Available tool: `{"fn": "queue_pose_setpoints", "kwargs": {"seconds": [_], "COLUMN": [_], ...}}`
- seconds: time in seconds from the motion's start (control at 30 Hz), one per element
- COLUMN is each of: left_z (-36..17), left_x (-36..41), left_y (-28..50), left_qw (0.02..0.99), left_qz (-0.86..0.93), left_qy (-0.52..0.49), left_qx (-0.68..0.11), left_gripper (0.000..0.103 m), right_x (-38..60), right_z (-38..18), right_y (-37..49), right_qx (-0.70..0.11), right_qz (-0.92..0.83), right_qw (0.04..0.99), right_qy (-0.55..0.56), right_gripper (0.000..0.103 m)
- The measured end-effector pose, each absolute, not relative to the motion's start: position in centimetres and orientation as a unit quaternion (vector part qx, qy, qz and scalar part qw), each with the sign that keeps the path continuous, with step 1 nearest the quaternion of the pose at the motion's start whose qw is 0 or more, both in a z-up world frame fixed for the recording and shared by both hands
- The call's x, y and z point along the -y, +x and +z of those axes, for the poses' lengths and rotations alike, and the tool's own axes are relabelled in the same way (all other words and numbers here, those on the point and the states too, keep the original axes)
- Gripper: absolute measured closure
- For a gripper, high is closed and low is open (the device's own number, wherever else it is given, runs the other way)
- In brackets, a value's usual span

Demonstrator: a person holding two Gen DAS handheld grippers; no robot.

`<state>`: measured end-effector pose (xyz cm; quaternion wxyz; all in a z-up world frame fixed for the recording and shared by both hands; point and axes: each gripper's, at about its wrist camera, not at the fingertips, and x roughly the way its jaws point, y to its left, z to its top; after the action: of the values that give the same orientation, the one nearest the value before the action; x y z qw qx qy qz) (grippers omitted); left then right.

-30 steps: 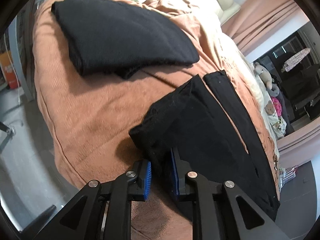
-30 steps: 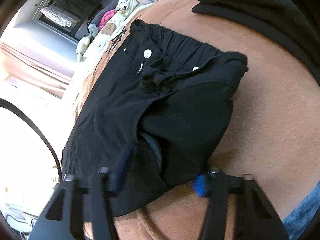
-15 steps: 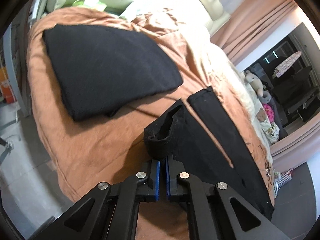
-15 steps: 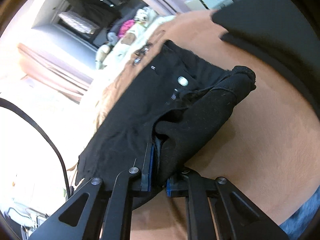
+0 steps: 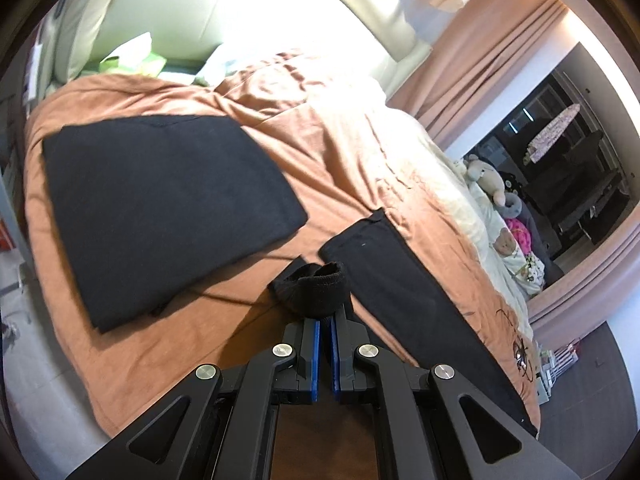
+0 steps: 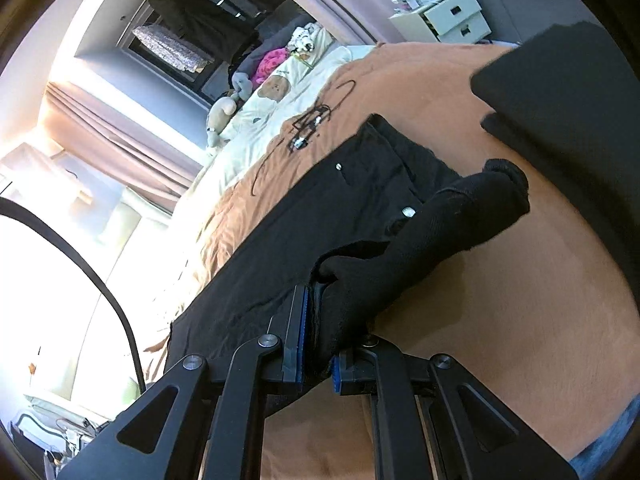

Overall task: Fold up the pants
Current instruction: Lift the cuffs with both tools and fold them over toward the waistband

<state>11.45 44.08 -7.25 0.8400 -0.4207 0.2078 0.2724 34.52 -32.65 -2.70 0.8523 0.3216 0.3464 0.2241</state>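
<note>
Both hand-held grippers, left [image 5: 325,322] and right [image 6: 318,304], have clamped and lifted the pants' [image 6: 304,216] edge off the bedspread [image 5: 340,152].

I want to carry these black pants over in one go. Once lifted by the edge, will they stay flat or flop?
Probably flop: the pants already bunch into a soft roll where the right gripper pinches them. The cuff droops over the left gripper, so the unheld middle will likely sag. The knit looks fuzzy, so the pinched cloth seems unlikely to slip from the fingers.

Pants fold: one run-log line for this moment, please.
left gripper: shut on pants cuff | right gripper: shut on pants edge | other leg flat on bedspread
</note>
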Motion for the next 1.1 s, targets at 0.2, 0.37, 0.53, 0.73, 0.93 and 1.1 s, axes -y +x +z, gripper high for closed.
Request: {"fn": "queue_pose_setpoints", "kwargs": {"seconds": [0.2, 0.37, 0.53, 0.73, 0.93, 1.1], "left_z": [-5.5, -3.7, -1.8, -0.1, -1.0, -2.7], "left_x": [-45.1, -45.9, -46.7, -48.1, -49.4, -50.6], "left_y": [13.7, 16.7, 20.4, 25.3, 30.3, 34.3], "left_qw": [0.844, 0.852, 0.860, 0.863, 0.858, 0.851], "left_qz": [0.264, 0.259, 0.251, 0.250, 0.255, 0.259], "left_qy": [-0.420, -0.407, -0.396, -0.382, -0.372, -0.365], "left_qx": [-0.202, -0.202, -0.201, -0.217, -0.247, -0.274], "left_gripper": [0.099, 0.099, 0.099, 0.099, 0.099, 0.099], "right_x": [31.3, 30.3, 29.1, 27.7, 25.8, 24.0], "right_z": [-1.2, -0.1, 0.5, 0.9, 1.3, 1.7], "right_y": [37.3, 39.8, 41.9, 43.8, 46.4, 48.8], "right_qx": [-0.332, -0.321, -0.315, -0.318, -0.325, -0.330], "right_qz": [0.228, 0.226, 0.221, 0.212, 0.193, 0.179], "right_qw": [0.859, 0.865, 0.872, 0.874, 0.877, 0.882], "right_qy": [0.317, 0.311, 0.302, 0.299, 0.296, 0.286], "right_gripper": [0.097, 0.097, 0.097, 0.097, 0.097, 0.097]}}
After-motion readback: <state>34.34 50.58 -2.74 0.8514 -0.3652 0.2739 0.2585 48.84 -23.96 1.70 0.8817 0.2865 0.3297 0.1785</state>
